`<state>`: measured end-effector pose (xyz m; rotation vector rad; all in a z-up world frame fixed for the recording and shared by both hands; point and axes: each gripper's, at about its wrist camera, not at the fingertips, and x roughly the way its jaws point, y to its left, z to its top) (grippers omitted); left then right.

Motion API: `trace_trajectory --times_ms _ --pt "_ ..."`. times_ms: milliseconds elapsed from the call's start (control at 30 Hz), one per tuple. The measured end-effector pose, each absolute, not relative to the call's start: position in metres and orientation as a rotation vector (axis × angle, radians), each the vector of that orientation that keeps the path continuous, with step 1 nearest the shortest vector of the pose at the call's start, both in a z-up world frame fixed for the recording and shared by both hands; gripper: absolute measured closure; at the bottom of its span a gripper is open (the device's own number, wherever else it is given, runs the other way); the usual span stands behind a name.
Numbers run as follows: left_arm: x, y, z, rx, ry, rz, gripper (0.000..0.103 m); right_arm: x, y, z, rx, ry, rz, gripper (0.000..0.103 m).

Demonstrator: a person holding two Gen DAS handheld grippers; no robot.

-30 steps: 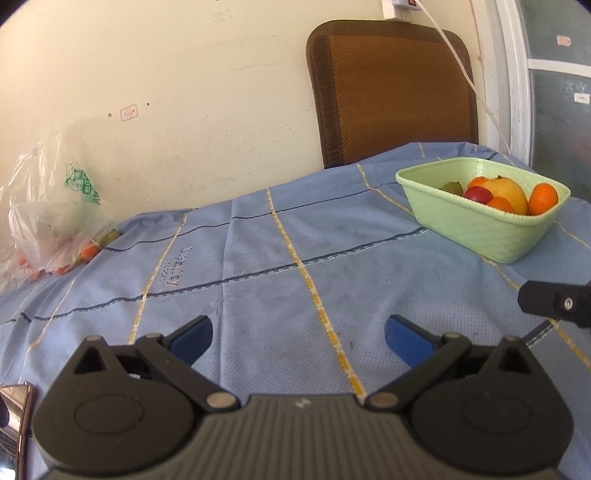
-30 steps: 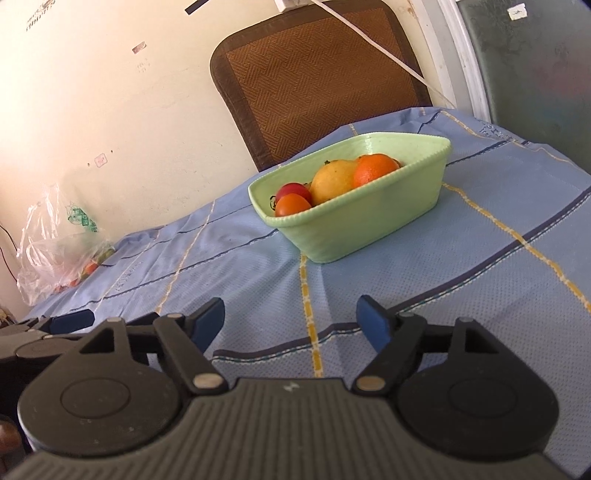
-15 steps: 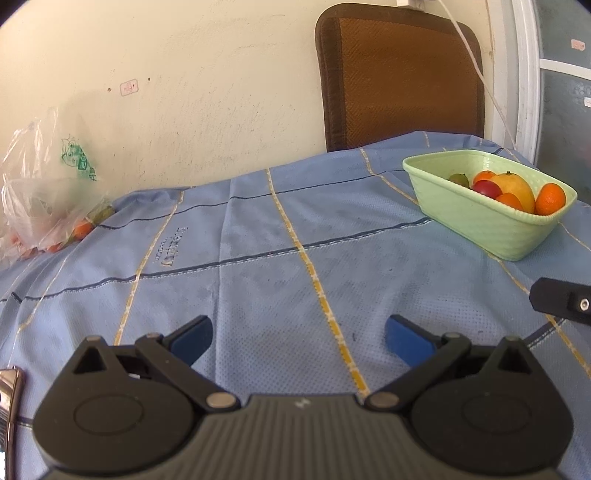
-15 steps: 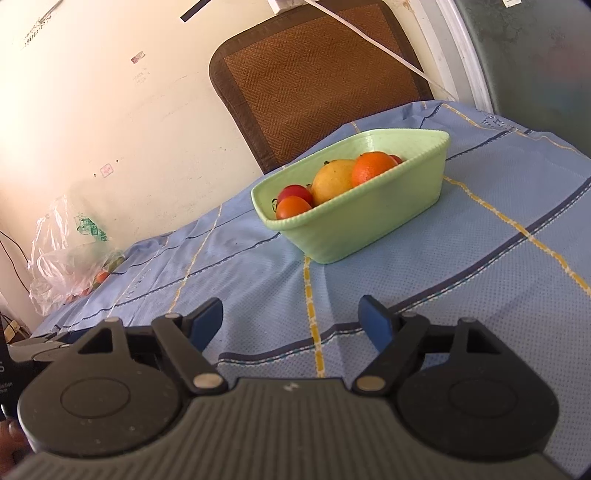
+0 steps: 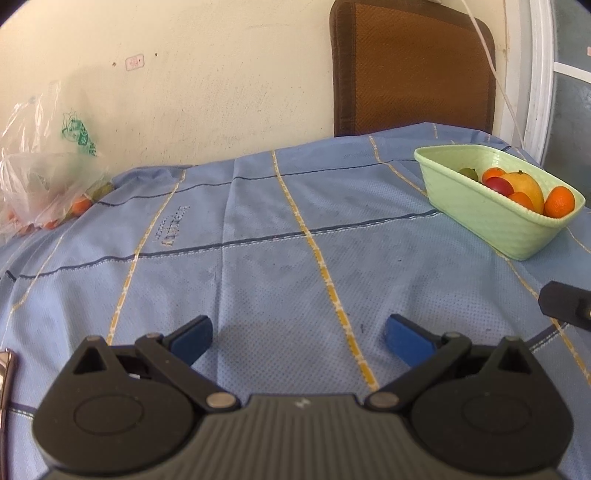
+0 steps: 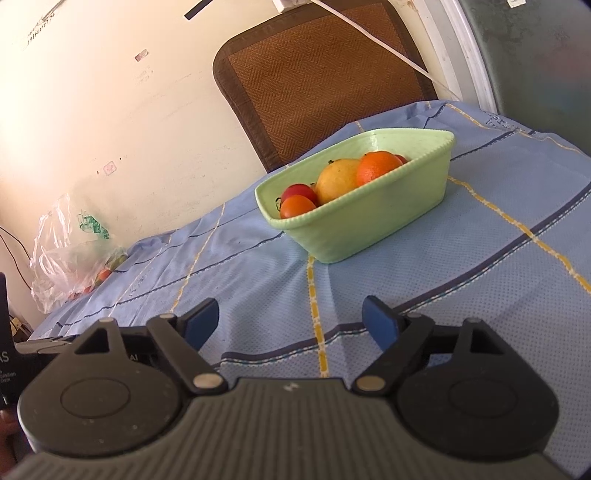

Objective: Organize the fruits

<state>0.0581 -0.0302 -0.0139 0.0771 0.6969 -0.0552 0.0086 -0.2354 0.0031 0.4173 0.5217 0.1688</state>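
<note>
A blue checked cloth (image 5: pixel 280 258) covers the whole table, with a brown woven chair back (image 6: pixel 325 77) standing against the cream wall behind it and a white cable (image 6: pixel 373 35) slanting across that chair. At the table's far left edge lies a crumpled clear plastic bag (image 5: pixel 40 181) holding what look like small orange and green fruits, though the blur makes this unsure. The pale green basket (image 6: pixel 373 218) sits on the cloth toward the right, well ahead of both grippers with open cloth between; its long axis runs diagonally away toward the chair, and an orange (image 6: pixel 378 168), a yellow fruit (image 6: pixel 338 179) and red fruits (image 6: pixel 297 192) lie inside. The left gripper (image 5: pixel 298 334) is spread wide and empty; the right gripper (image 6: pixel 291 318) is opening, nothing between its fingers.
</note>
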Motion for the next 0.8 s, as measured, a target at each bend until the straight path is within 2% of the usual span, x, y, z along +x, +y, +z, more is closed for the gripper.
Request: trace_trajectory --times_ms 800 --pt "0.0603 -0.0267 -0.0147 0.046 0.713 -0.066 0.0 0.0132 -0.235 0.0029 0.4 0.527 0.184 0.011"
